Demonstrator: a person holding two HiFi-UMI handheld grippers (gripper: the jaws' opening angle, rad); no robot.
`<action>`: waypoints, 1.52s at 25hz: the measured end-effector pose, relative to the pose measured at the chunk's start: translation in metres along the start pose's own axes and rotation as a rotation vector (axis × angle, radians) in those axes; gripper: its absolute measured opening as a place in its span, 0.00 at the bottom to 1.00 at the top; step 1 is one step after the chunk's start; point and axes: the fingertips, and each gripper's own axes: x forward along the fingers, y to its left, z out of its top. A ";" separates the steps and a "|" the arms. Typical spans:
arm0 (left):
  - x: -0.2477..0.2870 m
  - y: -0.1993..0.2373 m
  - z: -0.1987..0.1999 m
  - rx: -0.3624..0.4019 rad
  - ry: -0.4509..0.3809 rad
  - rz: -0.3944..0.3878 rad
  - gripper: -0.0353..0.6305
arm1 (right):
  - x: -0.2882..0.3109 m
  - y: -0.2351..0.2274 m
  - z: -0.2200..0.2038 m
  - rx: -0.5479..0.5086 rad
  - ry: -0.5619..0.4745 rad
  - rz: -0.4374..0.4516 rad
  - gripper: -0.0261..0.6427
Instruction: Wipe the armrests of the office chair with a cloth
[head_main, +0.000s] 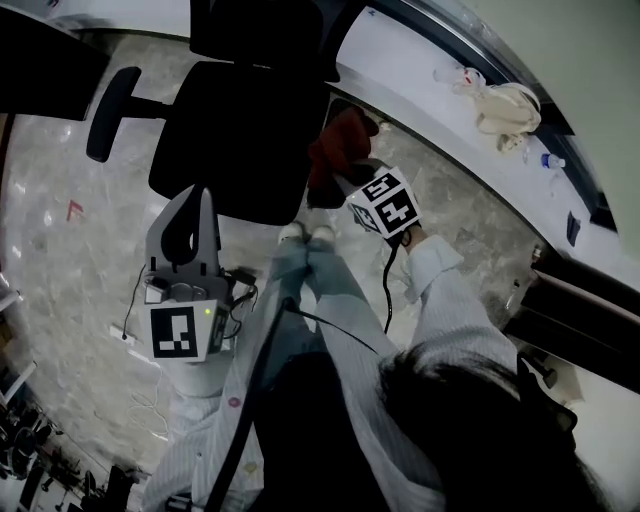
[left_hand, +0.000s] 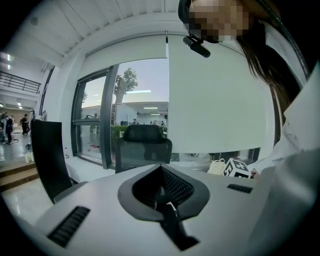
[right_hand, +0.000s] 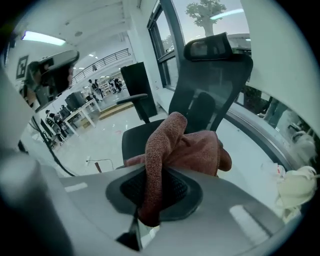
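The cloth (head_main: 340, 148) is at the upper centre of the head view, just beside the right edge of the office chair (head_main: 235, 140) seat. The right tool (head_main: 350, 185) pinches it between nearly closed jaws. We cannot tell whether it touches anything. The left tool (head_main: 197, 215) is closed and empty, at centre left. We judge that wiping is about to begin. The next move calls for pressing the cloth flat and stroking along the pad, then treating the far armrest (head_main: 110, 112) at upper left.

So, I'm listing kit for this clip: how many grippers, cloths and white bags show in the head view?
Grippers: 2, left gripper and right gripper
Cloth: 1, red
White bag: 1
Total: 4
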 end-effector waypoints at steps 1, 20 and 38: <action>0.001 -0.002 0.001 0.003 -0.002 -0.006 0.06 | -0.003 0.015 -0.007 -0.013 -0.001 0.020 0.09; -0.010 -0.002 -0.015 -0.002 0.035 0.019 0.06 | 0.028 -0.118 0.038 0.113 0.008 -0.155 0.10; -0.003 -0.020 0.003 0.010 -0.012 -0.042 0.06 | -0.010 0.056 -0.018 -0.050 -0.016 0.049 0.10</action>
